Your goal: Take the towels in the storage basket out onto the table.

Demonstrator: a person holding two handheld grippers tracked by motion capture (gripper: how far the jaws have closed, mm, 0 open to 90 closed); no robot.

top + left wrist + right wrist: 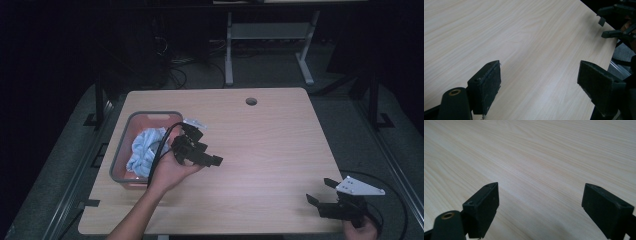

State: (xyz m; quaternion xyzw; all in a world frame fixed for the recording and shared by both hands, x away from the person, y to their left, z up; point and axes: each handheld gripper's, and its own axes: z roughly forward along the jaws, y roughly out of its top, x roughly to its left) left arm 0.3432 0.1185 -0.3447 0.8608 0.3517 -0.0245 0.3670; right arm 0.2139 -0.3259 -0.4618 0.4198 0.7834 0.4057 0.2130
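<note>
Right claw, nearest the camera at the worktop's near right corner, has its jaws apart and empty, aimed left across the pale wood-grain worktop. Left claw, held palm-up in the left hand just right of the grey-rimmed red rectangular bin, also has its jaws apart and empty, probably idle. A crumpled light-blue cloth lies inside the bin; being bunched, it has no clear heading, though its mass runs along the bin's near-far long axis.
</note>
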